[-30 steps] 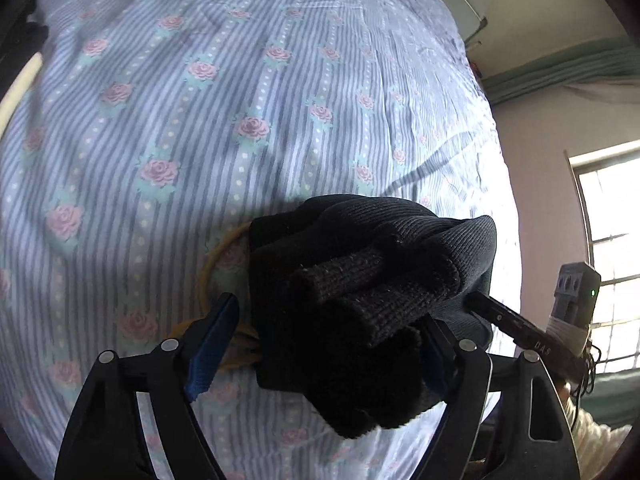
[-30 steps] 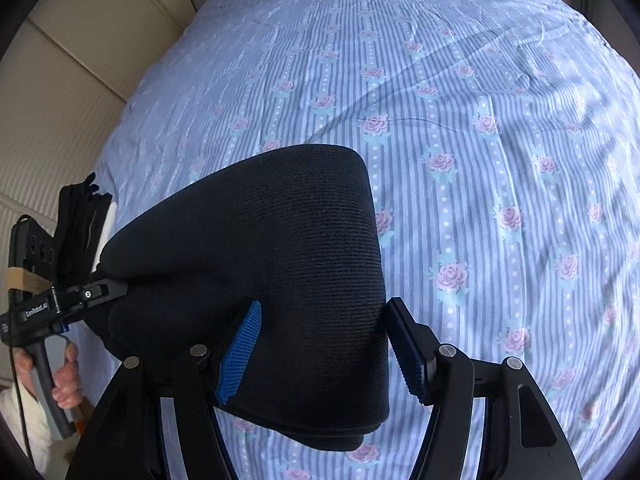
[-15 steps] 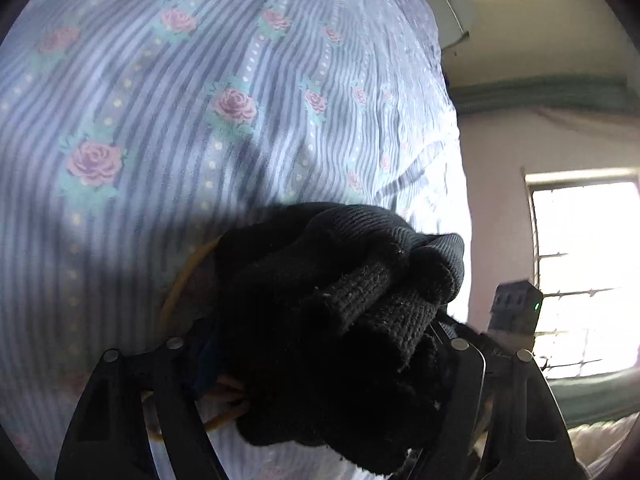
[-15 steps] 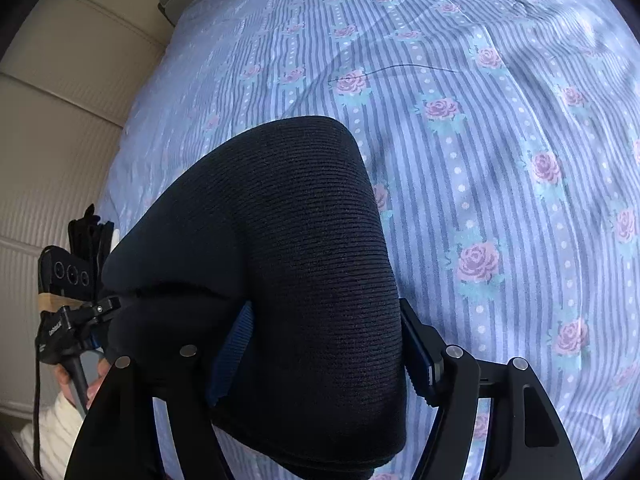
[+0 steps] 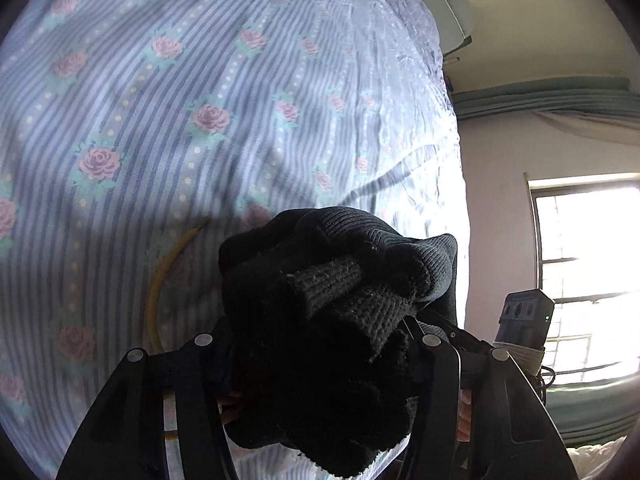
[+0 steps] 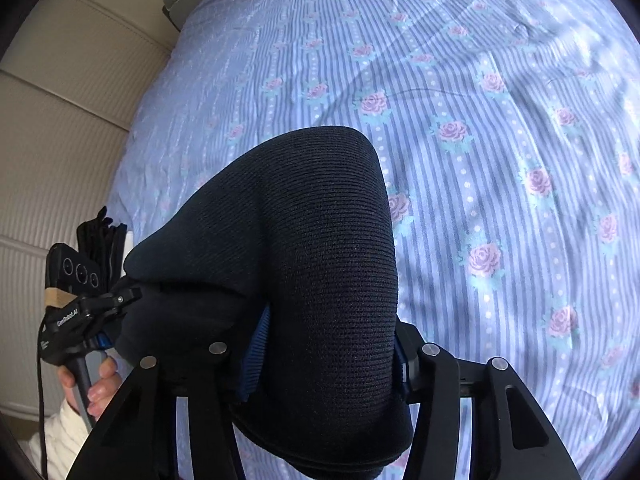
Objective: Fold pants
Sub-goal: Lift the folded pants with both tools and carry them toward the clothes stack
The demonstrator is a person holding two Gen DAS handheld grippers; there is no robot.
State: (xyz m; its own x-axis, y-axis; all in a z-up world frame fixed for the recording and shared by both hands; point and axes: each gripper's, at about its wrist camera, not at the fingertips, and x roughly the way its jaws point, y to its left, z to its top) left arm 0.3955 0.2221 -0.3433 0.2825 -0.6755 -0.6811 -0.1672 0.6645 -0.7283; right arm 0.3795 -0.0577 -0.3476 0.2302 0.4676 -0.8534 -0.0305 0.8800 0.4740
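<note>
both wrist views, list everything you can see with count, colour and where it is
pants: one, black knit, bunched between both grippers, over the bed
bedsheet: one, blue striped with pink roses, covers the bed
hoop: one, yellow, on the sheet, partly under the pants
window: one, bright, right of left wrist view
left gripper: black, jaws closing on the bunched end of the pants
right gripper: black with blue pads, jaws closing on the folded part
hand: one, white sleeve, holds the left gripper's handle

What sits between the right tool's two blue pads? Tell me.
The folded black knit pants fill the gap between the closing right tool, seen in the right wrist view.
</note>
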